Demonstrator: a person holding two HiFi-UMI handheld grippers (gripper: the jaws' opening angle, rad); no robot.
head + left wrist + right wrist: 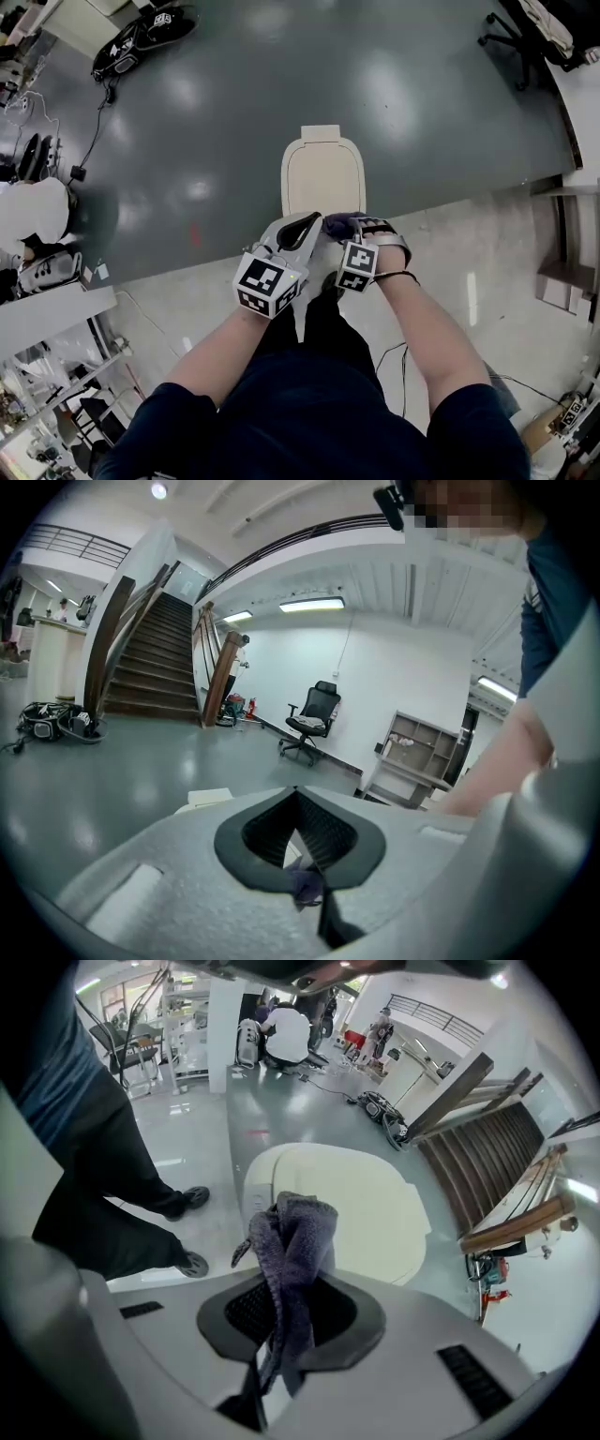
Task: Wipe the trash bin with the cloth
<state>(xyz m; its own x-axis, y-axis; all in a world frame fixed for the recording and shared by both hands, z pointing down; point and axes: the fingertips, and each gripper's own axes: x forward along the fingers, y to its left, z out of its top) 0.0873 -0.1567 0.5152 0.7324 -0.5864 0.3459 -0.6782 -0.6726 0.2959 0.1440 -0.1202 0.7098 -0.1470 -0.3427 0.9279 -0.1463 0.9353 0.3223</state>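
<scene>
Trash bin (323,173) stands closed on the glossy grey-green floor (234,103), cream lid up, its near side at the edge where the dark floor meets a paler strip of floor (469,272). The person stands on that strip, directly in front of the bin. Right gripper (356,228): jaws clamped on the purple-grey cloth (339,223). In the right gripper view the cloth (295,1241) rises bunched out of the closed jaws of the right gripper (286,1302) and hangs over the lid of the bin (366,1213); whether it touches the lid cannot be told. Left gripper (302,228): tip just beside the cloth, above the bin's near edge. In the left gripper view its jaws (296,794) meet at the tip, with a small scrap of cloth (305,883) pinched low between the pads. Room: wooden staircase (150,663), black office chair (312,719) and an open shelf unit (417,757) along a white wall. A cable (94,141) trails over the floor towards its far left corner.
</scene>
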